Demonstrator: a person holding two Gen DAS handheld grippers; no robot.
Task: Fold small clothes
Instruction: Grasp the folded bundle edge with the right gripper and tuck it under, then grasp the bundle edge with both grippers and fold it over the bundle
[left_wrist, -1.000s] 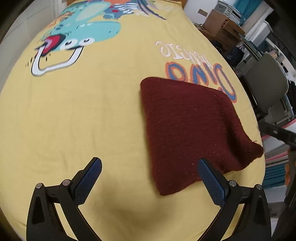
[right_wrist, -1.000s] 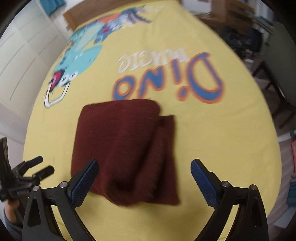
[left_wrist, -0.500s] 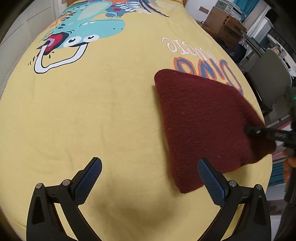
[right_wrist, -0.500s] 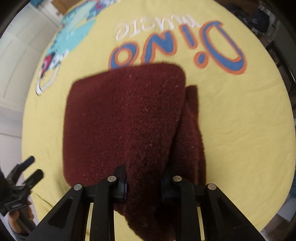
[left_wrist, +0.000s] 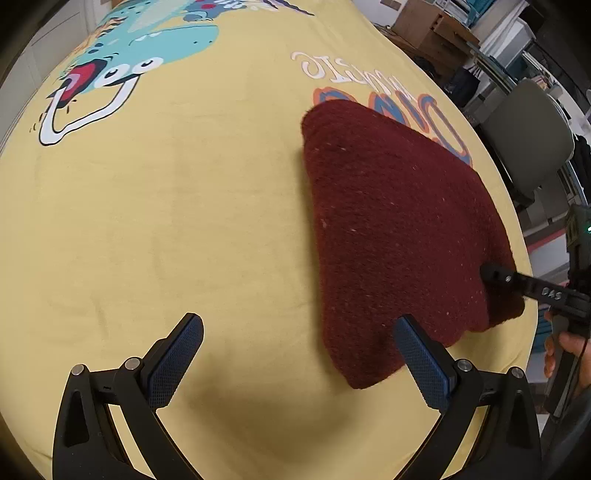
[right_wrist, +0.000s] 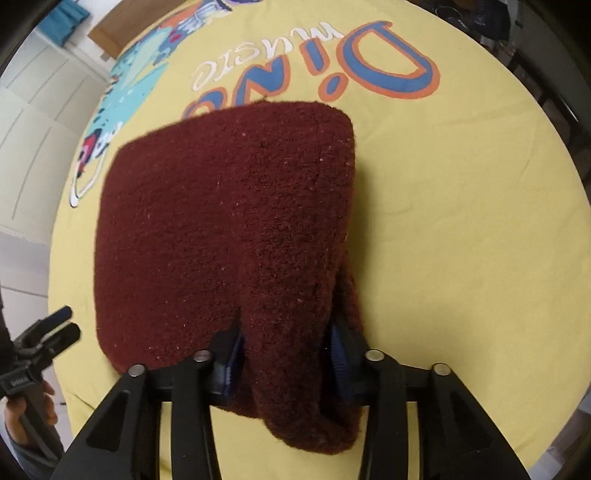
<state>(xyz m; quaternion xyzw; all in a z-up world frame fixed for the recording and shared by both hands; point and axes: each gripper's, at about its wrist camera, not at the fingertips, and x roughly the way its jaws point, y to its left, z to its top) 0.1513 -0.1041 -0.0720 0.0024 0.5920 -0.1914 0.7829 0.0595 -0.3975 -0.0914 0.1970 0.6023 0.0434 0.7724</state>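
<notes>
Maroon knit cloth bunched between right gripper pads, jaws just reopening | left gripper held wide, empty, beside cloth | fold step in hand | next: edge to be lifted over

The right gripper dropped onto the maroon knit, clamped, then loosened slightly.

Even indoor light — soft shadow below fingers, strong fisheye bulge, dark corners.

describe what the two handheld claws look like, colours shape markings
Both are black, angular plastic frames with triangular cut-outs and silver pivot bolts. The left claw has blue cross-hatched rubber pads on its fingers, and so does the right claw. Its finger shows white lettering in the left wrist view.
</notes>
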